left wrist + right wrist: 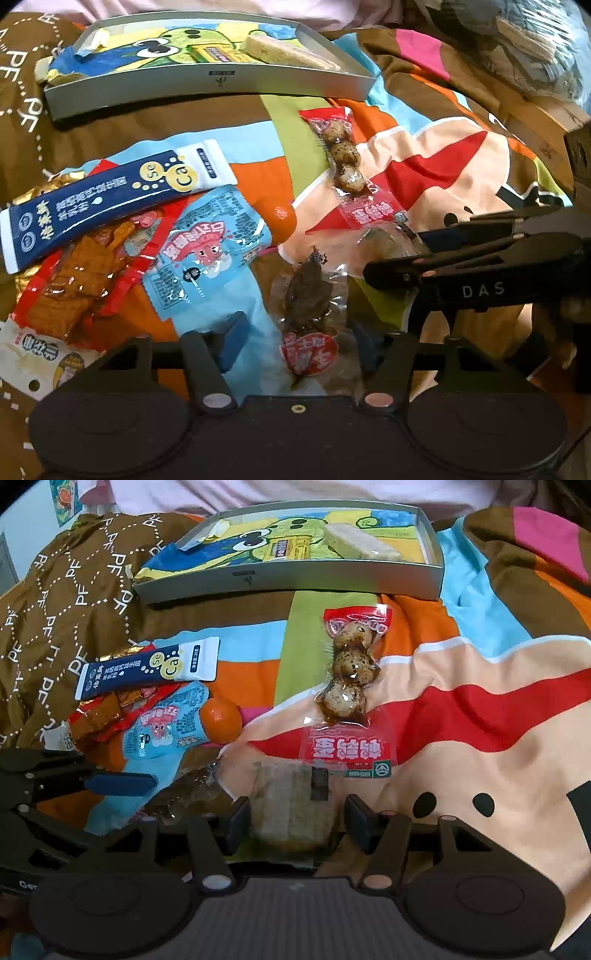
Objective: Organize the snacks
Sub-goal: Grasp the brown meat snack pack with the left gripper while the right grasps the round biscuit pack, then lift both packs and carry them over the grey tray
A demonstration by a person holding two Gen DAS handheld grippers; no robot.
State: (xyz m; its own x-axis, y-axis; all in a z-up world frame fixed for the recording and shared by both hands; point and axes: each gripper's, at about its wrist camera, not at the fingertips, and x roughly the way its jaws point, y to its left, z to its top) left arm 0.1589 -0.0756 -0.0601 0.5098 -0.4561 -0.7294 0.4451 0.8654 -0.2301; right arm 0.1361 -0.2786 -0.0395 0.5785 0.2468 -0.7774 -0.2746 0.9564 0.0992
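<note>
A clear packet with a dark brown snack and a red label (pixel 306 299) lies between the fingers of my left gripper (pixel 299 341). The left pad stands a little off it, so the gripper is open. My right gripper (pixel 297 823) is shut on a pale wrapped cake (pixel 291 812), with both pads against its sides. From the left wrist view the right gripper (pixel 395 254) comes in from the right. A grey tray (pixel 207 86) at the back holds a cartoon packet (pixel 166 48) and a pale bar (pixel 288 51).
A quail-egg packet (pixel 351 668) lies in the middle of the colourful bedspread (pixel 480 701). On the left are a navy stick sachet (pixel 147 668), a light blue packet (pixel 162 727), a red-edged tofu packet (pixel 74 280) and a mandarin (pixel 221 720). Brown fabric (pixel 74 602) bunches up at far left.
</note>
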